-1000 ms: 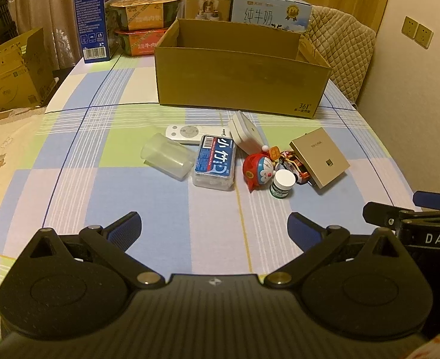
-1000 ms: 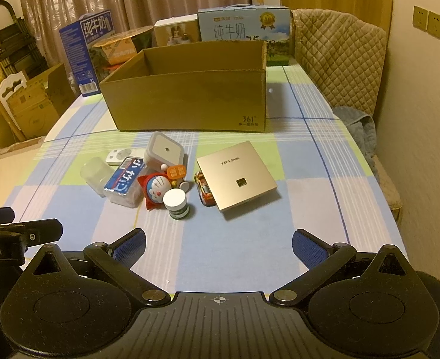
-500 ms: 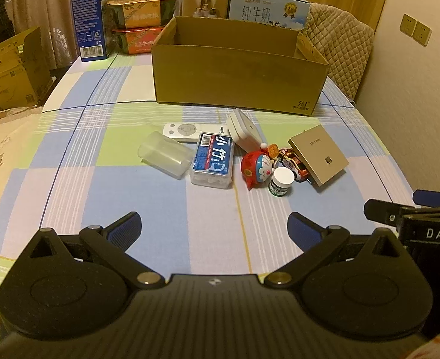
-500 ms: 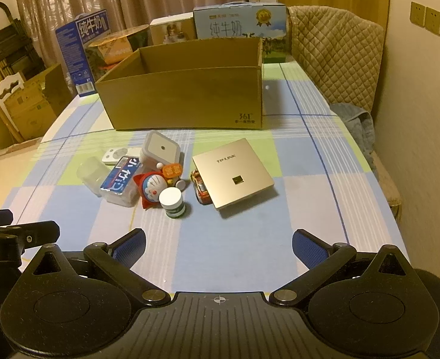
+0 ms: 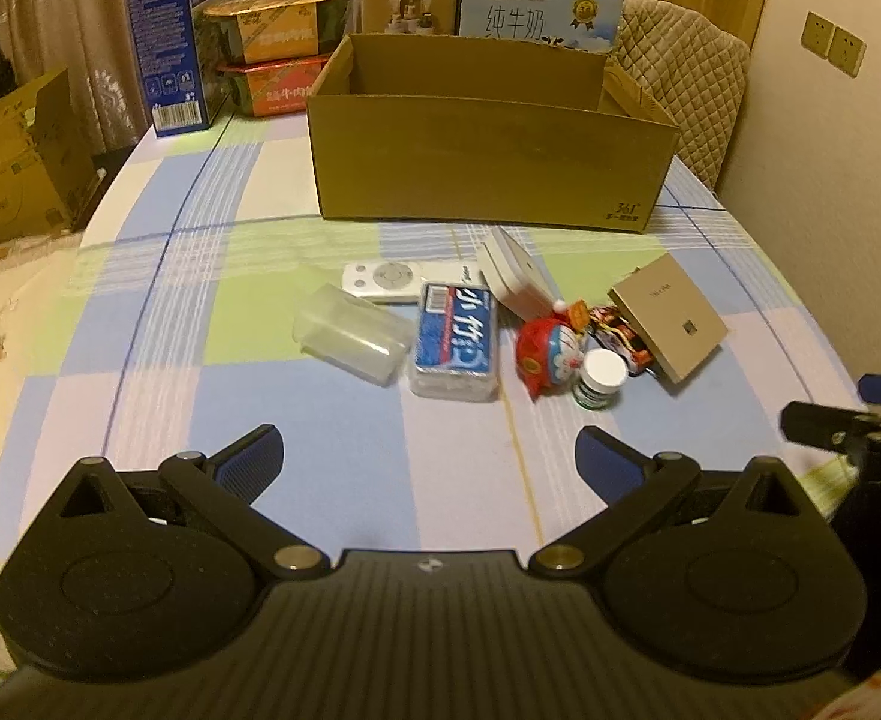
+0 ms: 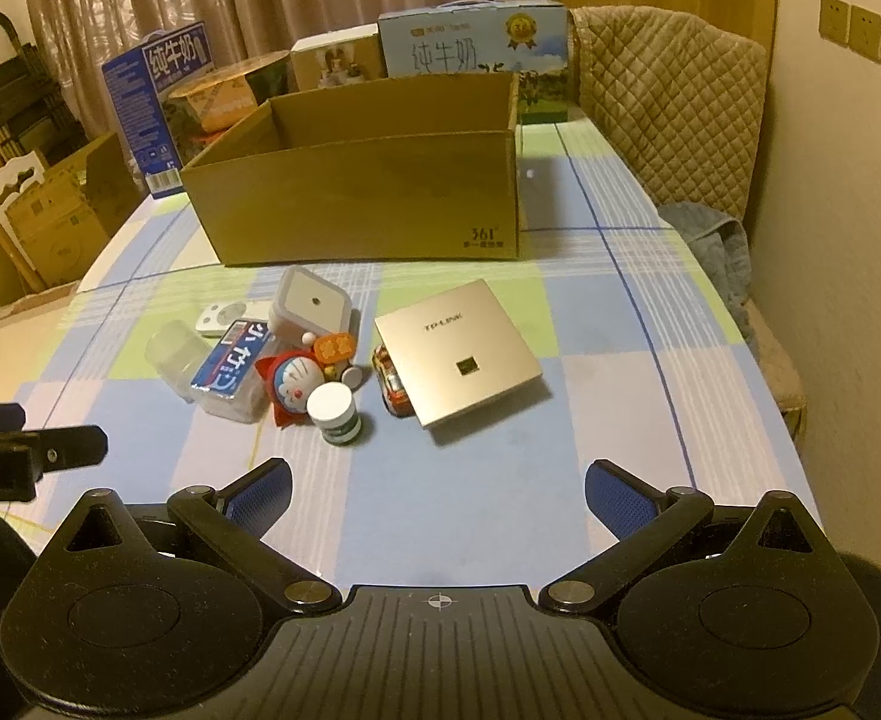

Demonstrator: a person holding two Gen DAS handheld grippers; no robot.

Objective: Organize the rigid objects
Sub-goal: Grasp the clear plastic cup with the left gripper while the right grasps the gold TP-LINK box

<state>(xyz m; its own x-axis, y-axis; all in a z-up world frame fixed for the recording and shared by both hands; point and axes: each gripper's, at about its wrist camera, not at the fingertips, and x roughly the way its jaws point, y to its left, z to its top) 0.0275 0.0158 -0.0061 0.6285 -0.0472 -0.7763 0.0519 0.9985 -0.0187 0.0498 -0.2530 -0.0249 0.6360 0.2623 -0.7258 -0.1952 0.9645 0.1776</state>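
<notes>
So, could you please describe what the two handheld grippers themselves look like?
Both match: the left gripper and right gripper have matte black bodies, round pivot housings, triangular cut-outs, brass-coloured pins and ribbed blue pads. White lettering marks their sides. No cables or sleeves show.

A cardboard box (image 6: 368, 180) stands at twelve o'clock on the table (image 6: 620, 360), cartons (image 6: 470, 54) behind it. Before it lies a cluster: a flat router (image 6: 458, 360) at three o'clock, a toy car (image 6: 391, 381) tucked under its edge, a jar (image 6: 332, 414) at six, a remote (image 5: 398, 281) at ten.
</notes>
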